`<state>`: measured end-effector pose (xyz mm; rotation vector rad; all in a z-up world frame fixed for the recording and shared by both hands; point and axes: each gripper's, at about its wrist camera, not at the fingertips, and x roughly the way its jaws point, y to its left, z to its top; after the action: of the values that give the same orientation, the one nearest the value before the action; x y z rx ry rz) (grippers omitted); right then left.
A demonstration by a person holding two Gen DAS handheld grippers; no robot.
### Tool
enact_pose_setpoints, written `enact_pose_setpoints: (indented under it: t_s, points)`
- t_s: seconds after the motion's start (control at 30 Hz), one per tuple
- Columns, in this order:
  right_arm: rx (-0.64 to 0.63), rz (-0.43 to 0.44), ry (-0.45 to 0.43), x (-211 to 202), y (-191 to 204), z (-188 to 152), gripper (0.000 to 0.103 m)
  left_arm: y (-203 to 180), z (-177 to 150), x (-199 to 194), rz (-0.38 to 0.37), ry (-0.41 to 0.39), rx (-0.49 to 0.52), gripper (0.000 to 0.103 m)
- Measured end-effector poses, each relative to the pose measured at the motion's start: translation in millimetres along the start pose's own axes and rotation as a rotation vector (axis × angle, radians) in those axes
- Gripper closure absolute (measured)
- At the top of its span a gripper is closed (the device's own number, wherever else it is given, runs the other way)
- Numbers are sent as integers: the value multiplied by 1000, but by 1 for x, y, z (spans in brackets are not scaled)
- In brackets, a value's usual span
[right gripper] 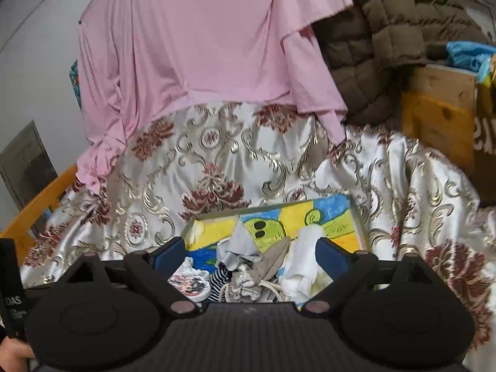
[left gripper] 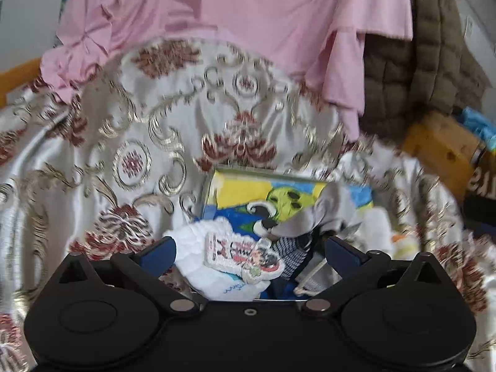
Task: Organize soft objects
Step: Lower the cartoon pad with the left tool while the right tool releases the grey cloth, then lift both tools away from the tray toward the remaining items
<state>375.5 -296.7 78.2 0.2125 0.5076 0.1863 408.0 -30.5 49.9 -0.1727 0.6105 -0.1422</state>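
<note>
1. The left gripper (left gripper: 249, 249) stands wide apart, both blue fingers (left gripper: 159, 255) spread and clamping nothing.
2. Between the left gripper's fingers lies a white sock (left gripper: 198, 248); a sock with a cartoon print (left gripper: 245, 255) rests on top of it, and a checked black-and-white piece (left gripper: 293, 248) lies just right of that.
3. A grey cloth (left gripper: 319, 214) lies just ahead of the left gripper, toward its right finger.
4. All these soft pieces sit on a shallow tray painted yellow, blue and green (left gripper: 245, 192), directly ahead of the left gripper.
5. The right gripper (right gripper: 249, 255) is also spread wide and empty.
6. Ahead of the right gripper, between its fingers, lie grey cloth pieces (right gripper: 245, 248), a striped sock (right gripper: 218, 283) and a white cloth (right gripper: 302, 263); the white cloth is just beside the right finger, contact unclear.
7. The tray rests on a patterned satin cover (right gripper: 217, 161).
8. Further ahead of both grippers hangs a pink garment (right gripper: 210, 46); a brown quilted jacket (right gripper: 387, 31) lies ahead to the right.
</note>
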Motion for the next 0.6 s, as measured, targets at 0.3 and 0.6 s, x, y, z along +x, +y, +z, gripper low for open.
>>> enact_pose_setpoints:
  t_s: [0.3,0.6]
  points:
    - [-59,24,-86,-77,28,-4,0,-5,-2,-98,-38,-115,18,1]
    - [-179,28,-179,-147,69,-26,0,-4,-25,-177,-70,-189,43,1]
